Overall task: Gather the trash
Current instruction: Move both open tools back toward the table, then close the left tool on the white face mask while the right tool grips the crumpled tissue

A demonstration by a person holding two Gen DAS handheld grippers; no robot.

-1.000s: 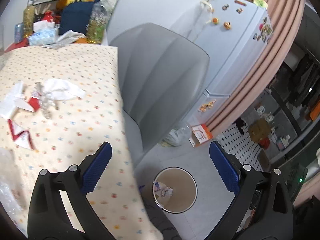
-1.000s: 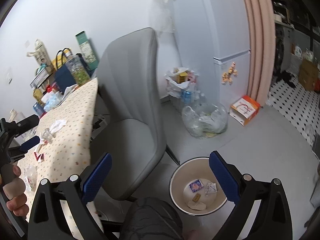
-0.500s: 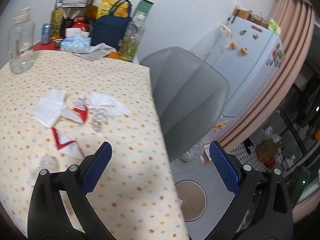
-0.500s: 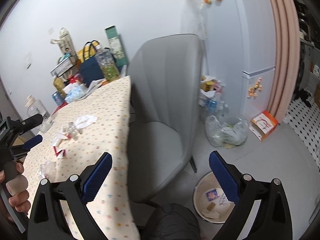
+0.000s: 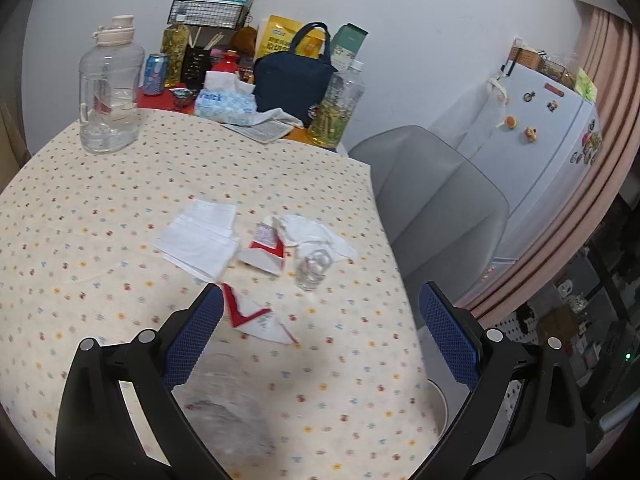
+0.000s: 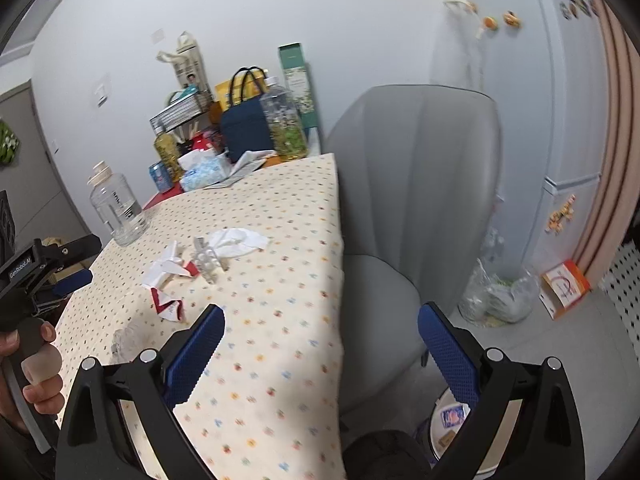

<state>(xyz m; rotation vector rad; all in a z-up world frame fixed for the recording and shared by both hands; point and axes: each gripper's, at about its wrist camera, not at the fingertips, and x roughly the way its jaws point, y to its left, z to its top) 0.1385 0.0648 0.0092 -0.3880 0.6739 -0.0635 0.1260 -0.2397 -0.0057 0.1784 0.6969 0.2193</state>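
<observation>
Trash lies on the dotted tablecloth [image 5: 100, 248]: white tissues [image 5: 200, 236], a crumpled white tissue [image 5: 316, 232], a red-and-white wrapper [image 5: 266, 250], a second red-and-white wrapper [image 5: 256, 318], a clear blister pack [image 5: 314, 266] and clear plastic film [image 5: 224, 412] near the front. My left gripper [image 5: 320, 340] is open and empty above the near wrapper. My right gripper [image 6: 320, 352] is open and empty over the table's right edge. The trash bin [image 6: 452, 420] with wrappers sits on the floor, partly hidden behind my right finger; its rim shows in the left wrist view [image 5: 440, 404].
A grey chair [image 6: 408, 200] stands against the table's right side. A water jug [image 5: 108, 92], tissue pack [image 5: 224, 100], navy bag [image 5: 294, 80] and bottles crowd the table's far end. A fridge [image 5: 540, 152], a plastic bag [image 6: 496, 296] and an orange box [image 6: 564, 288] lie beyond.
Both grippers have swung from the floor bin up and left toward the table. The trash on the tablecloth is now centred in the left wrist view. Both stay open and empty.
</observation>
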